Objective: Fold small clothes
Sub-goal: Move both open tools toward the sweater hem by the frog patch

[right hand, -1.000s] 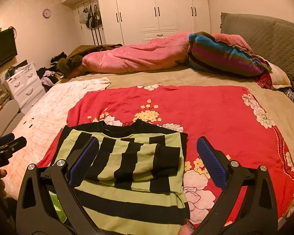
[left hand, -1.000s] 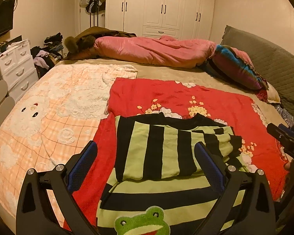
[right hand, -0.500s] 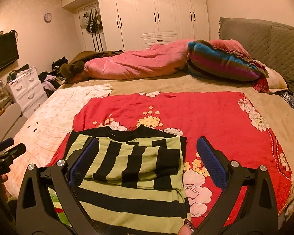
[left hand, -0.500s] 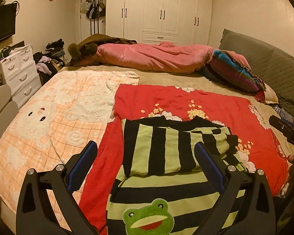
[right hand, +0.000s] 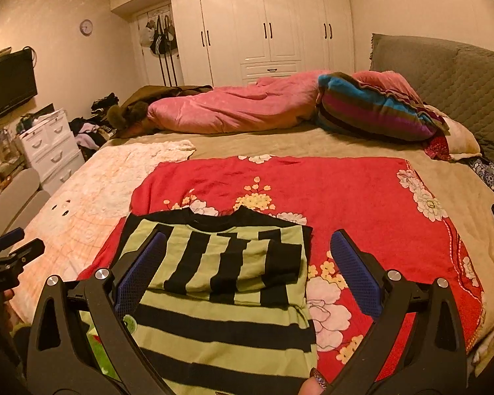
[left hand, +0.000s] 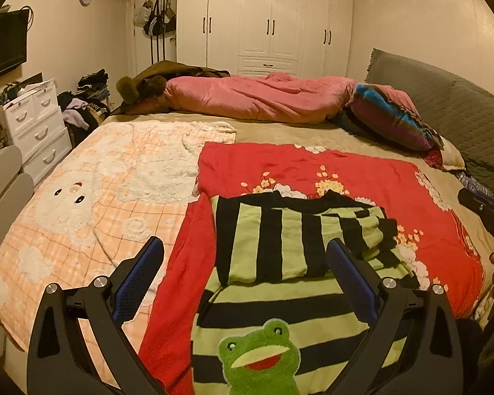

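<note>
Green-black striped sweater (left hand: 280, 289) lies lengthwise, hem nearest, collar away. Left gripper (left hand: 245, 276) and right gripper (right hand: 247, 265) both spread, empty, probably hovering over the hem.

Warm-lit bedroom: white wardrobes (left hand: 266, 23) behind the bed (left hand: 313, 135), drawer unit (left hand: 36, 125) at left

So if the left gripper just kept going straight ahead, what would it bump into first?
Most likely the striped frog sweater. The left gripper is open and points over its folded sleeves, angled down toward the bed. Depth is hard to judge, so it might land just past it on the red floral blanket.
</note>
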### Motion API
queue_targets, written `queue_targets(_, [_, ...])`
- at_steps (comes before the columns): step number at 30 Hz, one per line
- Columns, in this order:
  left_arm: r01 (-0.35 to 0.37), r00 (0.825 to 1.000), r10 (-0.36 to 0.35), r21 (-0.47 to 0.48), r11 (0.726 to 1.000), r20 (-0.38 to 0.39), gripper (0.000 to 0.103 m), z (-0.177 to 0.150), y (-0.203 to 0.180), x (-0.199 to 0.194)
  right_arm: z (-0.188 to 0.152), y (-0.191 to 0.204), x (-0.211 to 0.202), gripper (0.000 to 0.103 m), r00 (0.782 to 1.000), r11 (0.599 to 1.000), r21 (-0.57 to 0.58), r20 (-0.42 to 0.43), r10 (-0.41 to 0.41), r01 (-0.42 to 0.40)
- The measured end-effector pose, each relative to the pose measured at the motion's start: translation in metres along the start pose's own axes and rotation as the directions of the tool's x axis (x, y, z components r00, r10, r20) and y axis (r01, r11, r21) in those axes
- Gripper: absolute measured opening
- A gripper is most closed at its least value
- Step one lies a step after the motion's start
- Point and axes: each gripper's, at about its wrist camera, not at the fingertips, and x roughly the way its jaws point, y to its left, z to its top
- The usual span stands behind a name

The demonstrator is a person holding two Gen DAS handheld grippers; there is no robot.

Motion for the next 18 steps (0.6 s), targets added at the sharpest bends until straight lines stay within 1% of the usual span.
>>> queue_targets(8, [0.002, 1.0, -0.002, -0.006, 1.0, -0.027, 0.099, -0.013, 0.013, -0.003, -0.019, -0.008, -0.01, 0.094, 0.999, 1.0, 0.004, -0.043, -0.01, 0.011])
queue_targets(18, [-0.024, 0.999, 0.023, -0.014, 1.0, -0.041, 0.099, -0.028, 0.033, -0.01, -0.042, -0.006, -0.015, 0.094, 0.996, 1.0, -0.011, -0.093, -0.007, 0.006])
